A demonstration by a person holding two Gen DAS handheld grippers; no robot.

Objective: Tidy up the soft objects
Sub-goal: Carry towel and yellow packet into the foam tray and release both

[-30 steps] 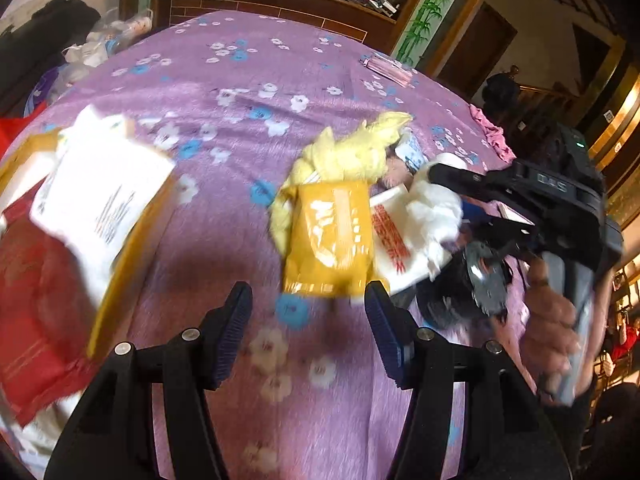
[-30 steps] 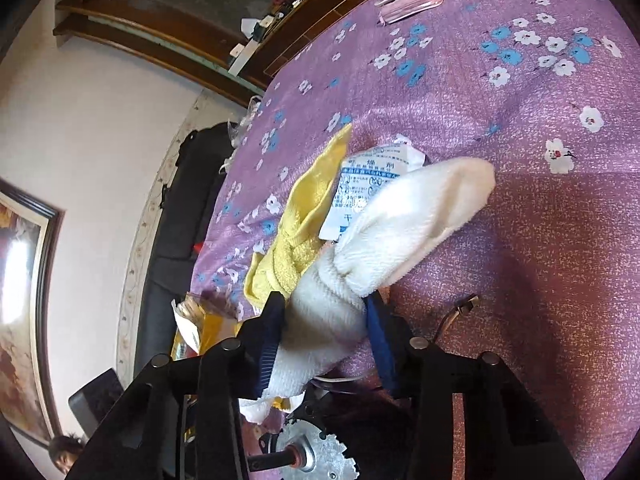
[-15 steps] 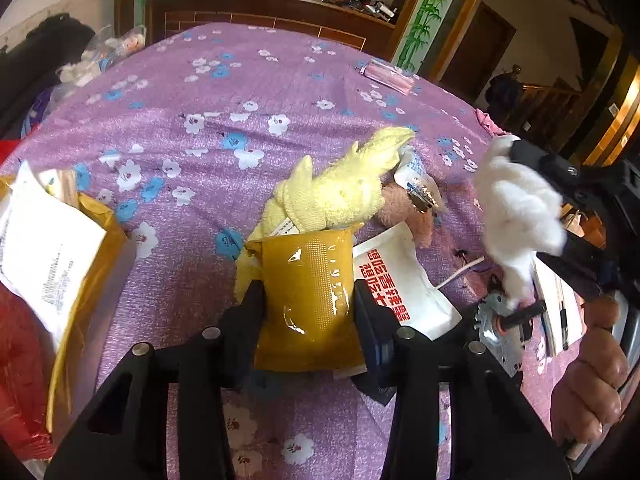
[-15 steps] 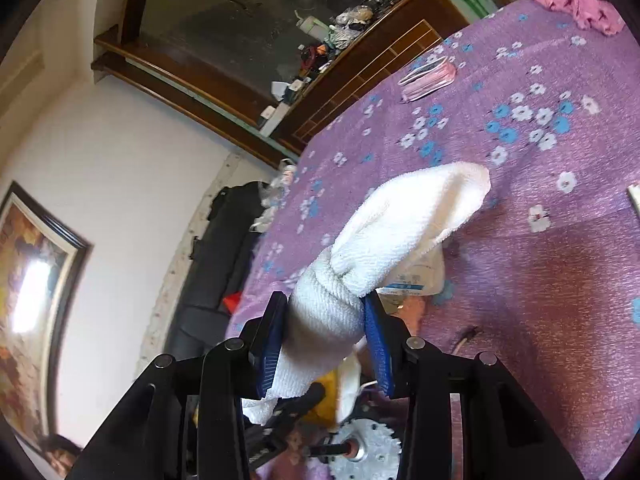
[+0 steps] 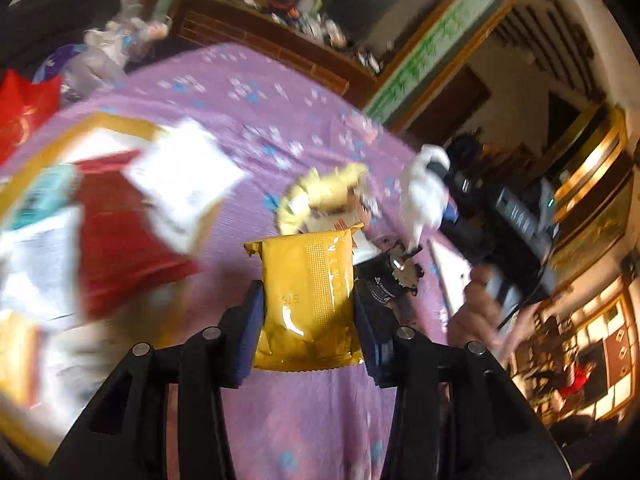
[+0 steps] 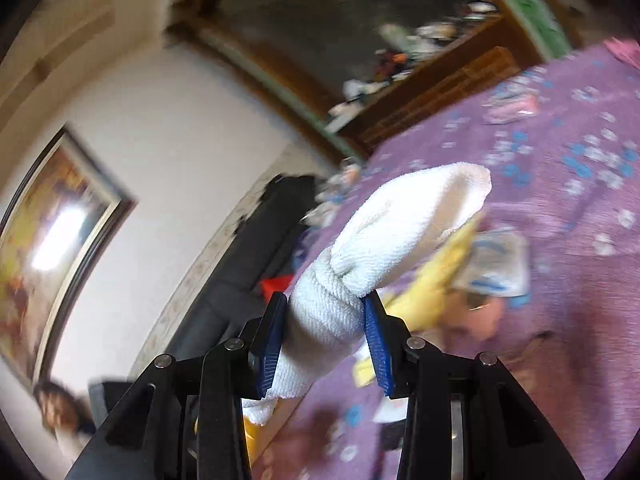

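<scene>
1. Gripping a yellow packet [image 5: 308, 296] between its blue pads, our left gripper [image 5: 308, 320] now carries it clear of the purple cloth [image 5: 304, 420]; a second ago the jaws stood spread with the packet lying flat on the pile ahead of them, and they have since closed onto it.
2. We see the left view swung over toward the red bag [image 5: 116, 248] and white papers [image 5: 180, 176], all blurred.
3. Our right gripper [image 6: 326, 336] pinches the white towel [image 6: 384, 240] at its bunched middle, as it did before; the jaws have not changed.
4. The towel hangs in the air above the cloth [image 6: 580, 280], higher than a second ago, when it lay against the pile.
5. The yellow cloth [image 6: 432, 280] and a printed sachet [image 6: 500, 264] stay on the cloth below it.
</scene>
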